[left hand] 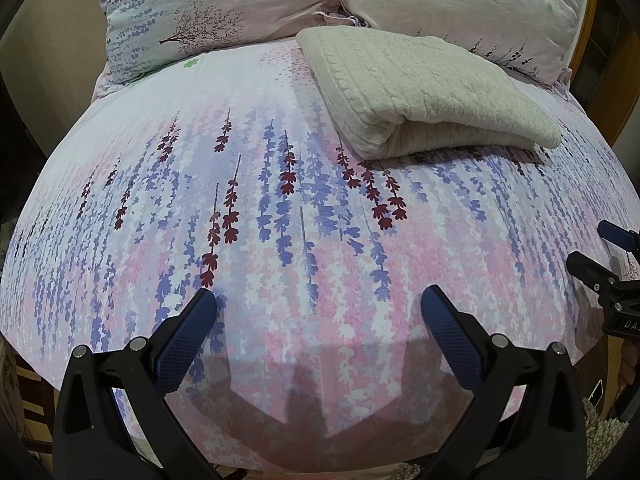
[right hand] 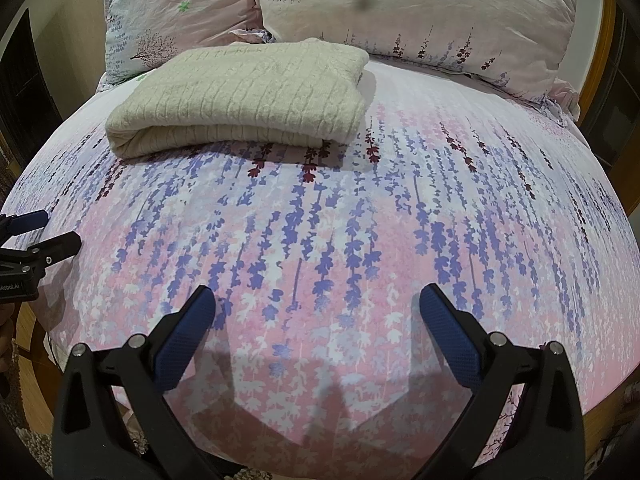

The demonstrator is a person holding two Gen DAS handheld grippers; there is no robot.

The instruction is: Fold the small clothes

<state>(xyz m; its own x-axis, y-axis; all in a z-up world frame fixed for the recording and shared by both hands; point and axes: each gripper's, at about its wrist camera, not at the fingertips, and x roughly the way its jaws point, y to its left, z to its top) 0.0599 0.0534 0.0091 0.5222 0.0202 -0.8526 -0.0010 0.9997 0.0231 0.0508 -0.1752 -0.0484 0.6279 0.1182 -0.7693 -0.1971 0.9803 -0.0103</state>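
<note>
A cream cable-knit garment lies folded into a thick rectangle on the bed, far from both grippers; it also shows in the right wrist view. My left gripper is open and empty, held low over the near part of the bed. My right gripper is open and empty too, beside the left one. The right gripper's fingers show at the right edge of the left wrist view. The left gripper's fingers show at the left edge of the right wrist view.
The bed sheet is pink and white with purple flower stems. Two floral pillows lie at the head of the bed behind the garment. A wooden bed frame and floor rug border the bed.
</note>
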